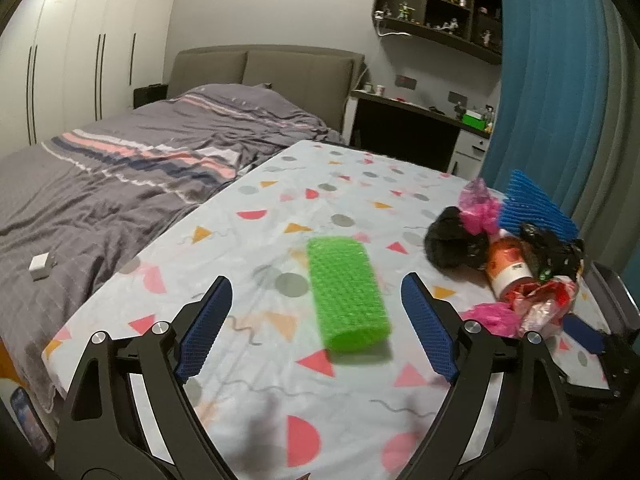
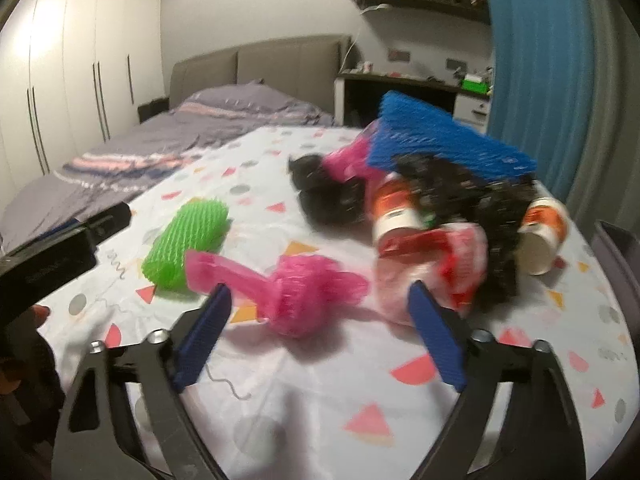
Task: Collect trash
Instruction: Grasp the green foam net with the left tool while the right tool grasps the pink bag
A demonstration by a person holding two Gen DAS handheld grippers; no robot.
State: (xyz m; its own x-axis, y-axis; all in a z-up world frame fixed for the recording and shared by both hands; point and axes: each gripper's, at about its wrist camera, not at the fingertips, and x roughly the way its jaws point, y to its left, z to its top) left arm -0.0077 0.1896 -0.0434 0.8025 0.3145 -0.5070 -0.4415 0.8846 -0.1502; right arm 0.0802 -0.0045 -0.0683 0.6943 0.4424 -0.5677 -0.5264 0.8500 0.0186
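A green foam-net sleeve lies on the patterned table, between and just beyond the fingers of my open, empty left gripper. It also shows in the right wrist view. My right gripper is open and empty, just short of a pink foam net. Behind lies a trash pile: red-and-clear wrapper, orange paper cups, black crumpled plastic, blue foam net. The pile shows in the left wrist view too.
A bed with a grey striped cover lies left of the table. A blue curtain hangs at the right. A dark chair edge sits at the table's right. A white charger lies on the bed.
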